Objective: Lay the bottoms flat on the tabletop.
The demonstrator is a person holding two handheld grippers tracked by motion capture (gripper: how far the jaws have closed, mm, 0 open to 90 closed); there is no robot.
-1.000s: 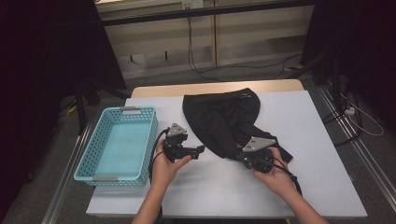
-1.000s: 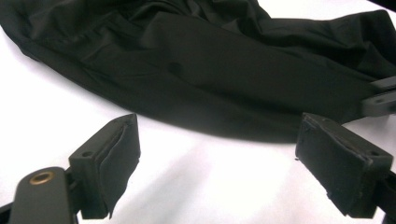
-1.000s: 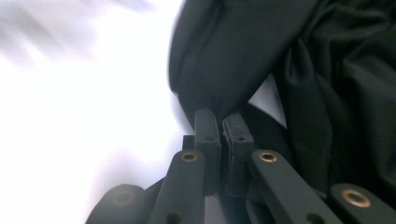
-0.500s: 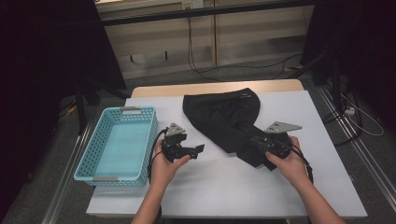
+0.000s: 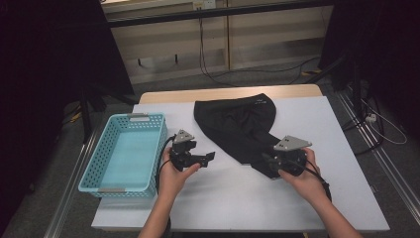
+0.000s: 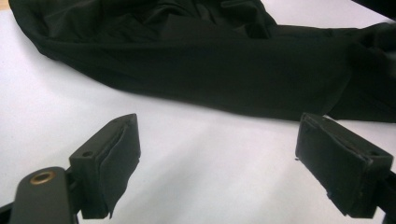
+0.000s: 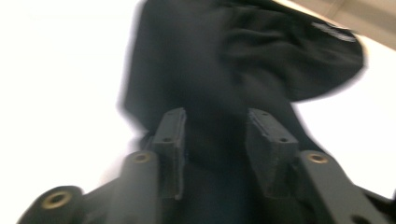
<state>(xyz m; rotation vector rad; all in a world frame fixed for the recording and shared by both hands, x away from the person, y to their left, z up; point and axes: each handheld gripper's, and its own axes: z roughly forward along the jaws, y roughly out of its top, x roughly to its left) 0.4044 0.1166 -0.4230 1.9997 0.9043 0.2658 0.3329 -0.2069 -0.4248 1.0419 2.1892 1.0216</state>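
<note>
High view: black garment (image 5: 237,126) lies mid-table, right of the basket (image 5: 124,153). My right gripper (image 5: 270,163) sits at its near end, jaws just parting, cloth between them, apparently releasing. My left gripper (image 5: 205,157) waits spread, empty.

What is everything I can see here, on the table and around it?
Table: one, white top, centre.
Garment: one, black, crumpled, far middle of table.
Basket: one, turquoise, table's left edge.
Cables: several, dark, floor behind table.
Left gripper: one, black, open over bare table beside the garment.
Right gripper: one, black, at garment's near end, jaws just opening with cloth between them.
Hands: two, one per gripper.
</note>
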